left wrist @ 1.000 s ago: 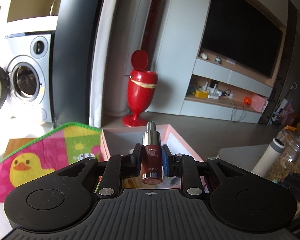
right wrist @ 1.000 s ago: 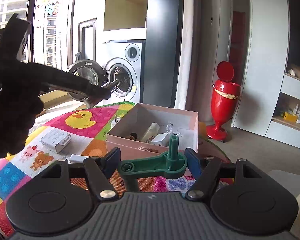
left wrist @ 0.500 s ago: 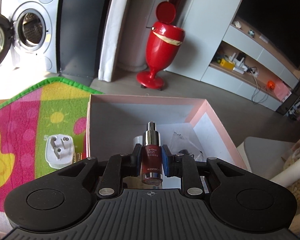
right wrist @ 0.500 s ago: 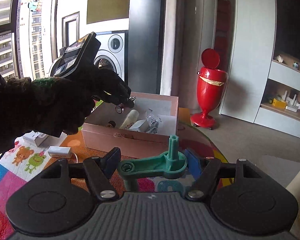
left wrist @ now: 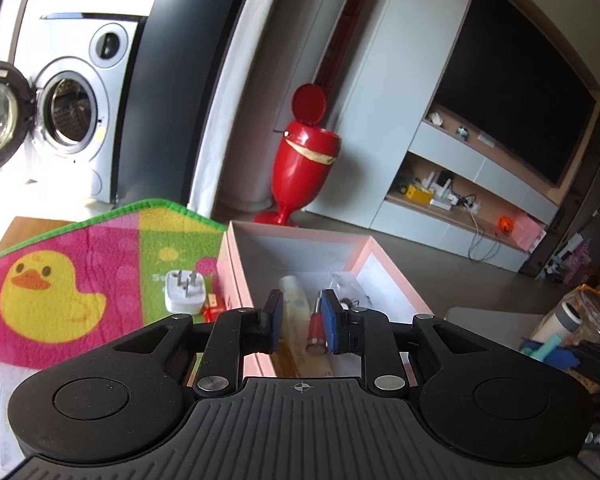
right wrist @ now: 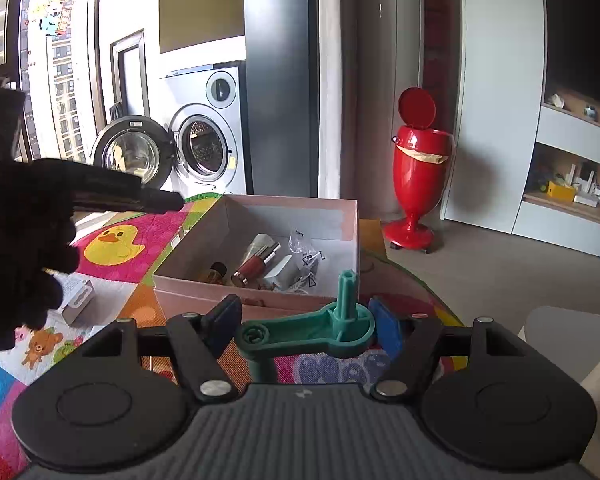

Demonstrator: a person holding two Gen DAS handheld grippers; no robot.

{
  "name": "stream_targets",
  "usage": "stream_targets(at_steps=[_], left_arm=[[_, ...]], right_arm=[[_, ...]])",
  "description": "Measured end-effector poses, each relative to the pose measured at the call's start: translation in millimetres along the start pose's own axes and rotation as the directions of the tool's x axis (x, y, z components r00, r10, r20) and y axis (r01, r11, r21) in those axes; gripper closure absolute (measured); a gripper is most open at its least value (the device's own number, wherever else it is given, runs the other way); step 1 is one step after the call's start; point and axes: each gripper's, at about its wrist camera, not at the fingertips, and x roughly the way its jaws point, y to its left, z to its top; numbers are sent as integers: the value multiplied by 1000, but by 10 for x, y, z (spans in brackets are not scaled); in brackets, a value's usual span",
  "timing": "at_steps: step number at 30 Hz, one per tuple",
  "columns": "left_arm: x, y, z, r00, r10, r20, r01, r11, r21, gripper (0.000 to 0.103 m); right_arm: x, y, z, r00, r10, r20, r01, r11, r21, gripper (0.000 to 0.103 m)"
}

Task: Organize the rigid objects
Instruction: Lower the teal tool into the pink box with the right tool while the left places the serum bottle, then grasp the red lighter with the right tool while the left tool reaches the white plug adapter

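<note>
My left gripper [left wrist: 302,320] stands open over the near end of the pink box [left wrist: 364,248]. A red serum bottle [left wrist: 315,326] lies in the box beside the right pad, free of the jaws, next to a pale bottle [left wrist: 294,300]. In the right wrist view the red bottle [right wrist: 256,264] rests among other items in the box [right wrist: 352,216]. There the left gripper [right wrist: 168,202] is a dark shape in a gloved hand [right wrist: 20,260], left of the box. My right gripper [right wrist: 306,324] is shut on a green plastic crank part [right wrist: 320,330], held in front of the box.
The box stands on a colourful duck play mat [left wrist: 52,292]. On the mat lie a white plug adapter [left wrist: 184,290] and a small white carton [right wrist: 76,296]. A glass jar [left wrist: 596,320] stands at the right. A red bin [right wrist: 416,168] and a washing machine [right wrist: 208,148] stand behind.
The left jaws have opened and let go of the red bottle, which now lies in the box. The left hand has drawn back from over the box. The right gripper keeps its hold.
</note>
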Motion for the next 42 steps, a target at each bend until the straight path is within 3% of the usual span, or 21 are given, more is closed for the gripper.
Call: stream_targets(at_steps=[5, 8, 11, 13, 14, 16, 23, 28, 32, 38, 42], left_arm=[[-565, 434, -576, 992, 112, -54, -116, 990, -79, 79], [-776, 682, -815, 982, 160, -98, -173, 974, -143, 79], [-985, 803, -925, 977, 197, -75, -207, 966, -158, 79], [-1065, 840, -950, 975, 213, -55, -219, 965, -146, 79], [-1098, 852, -957, 974, 221, -42, -224, 964, -144, 79], [-1101, 892, -958, 975, 222, -33, -224, 961, -160, 79], [-1004, 930, -920, 976, 217, 6, -210, 953, -217, 79], [-787, 825, -591, 989, 145, 20, -142, 982, -124, 79], [-295, 782, -265, 994, 101, -30, -104, 988, -110, 79], [571, 951, 220, 990, 100, -103, -125, 956, -267, 80], [1118, 1073, 491, 983, 111, -144, -153, 934, -324, 80]], right_arm=[[481, -74, 512, 998, 62, -23, -60, 995, 84, 33], [995, -106, 778, 991, 83, -100, -65, 984, 166, 33], [1449, -93, 825, 978, 98, -186, -64, 981, 183, 33], [1618, -46, 776, 971, 52, -233, -13, 986, 166, 32], [1657, -5, 736, 968, 15, -251, 25, 988, 154, 32], [1598, 64, 653, 968, 11, -249, 22, 992, 128, 32], [999, 523, 443, 992, 3, -123, -14, 996, -86, 25], [674, 798, 207, 993, 71, -94, -85, 984, -154, 24], [485, 899, -77, 988, 100, -114, -120, 977, -177, 24], [180, 901, -305, 999, 35, 2, -33, 943, -331, 24], [161, 778, -346, 999, 48, -1, -46, 950, -309, 24]])
